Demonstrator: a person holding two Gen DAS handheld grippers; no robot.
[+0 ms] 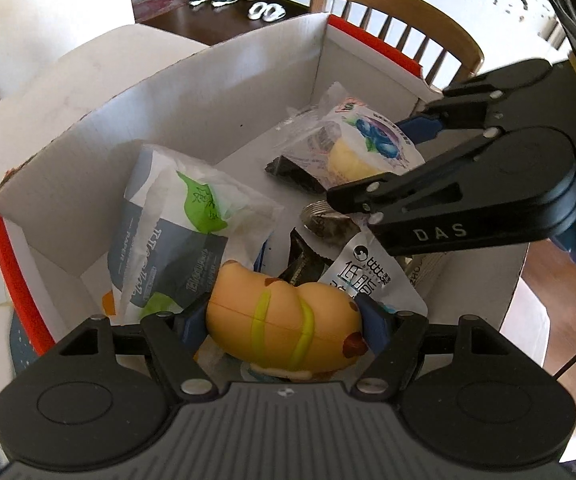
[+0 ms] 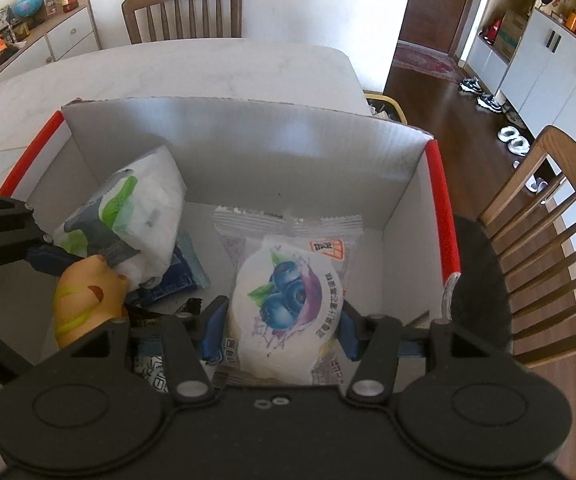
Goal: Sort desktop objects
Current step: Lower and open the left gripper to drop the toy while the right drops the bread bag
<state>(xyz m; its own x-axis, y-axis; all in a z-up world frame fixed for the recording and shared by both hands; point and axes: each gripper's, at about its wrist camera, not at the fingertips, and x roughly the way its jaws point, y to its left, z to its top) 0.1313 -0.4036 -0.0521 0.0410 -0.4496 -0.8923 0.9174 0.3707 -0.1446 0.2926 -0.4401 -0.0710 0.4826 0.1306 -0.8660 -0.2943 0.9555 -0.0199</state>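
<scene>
A white cardboard box [image 1: 208, 92] [image 2: 248, 148] with red edges stands on the table. My left gripper [image 1: 282, 326] is shut on a yellow toy [image 1: 288, 312] [image 2: 84, 300] with green stripes, held low over the box's near side. My right gripper [image 2: 282, 328] [image 1: 368, 160] reaches into the box, and its blue pads lie against both sides of a blueberry cake packet [image 2: 288, 292] [image 1: 352, 148]. The packet's far end rests on the box floor. A green and grey tissue pack [image 1: 176, 216] [image 2: 144, 208] leans inside the box by the toy.
Also in the box are a white pouch [image 1: 368, 276] with black writing, dark wrappers [image 1: 296, 176] and a blue packet [image 2: 176, 276]. Wooden chairs [image 2: 184, 12] [image 2: 548, 240] stand around the white table [image 2: 208, 68]. A sideboard [image 2: 48, 36] is at the far left.
</scene>
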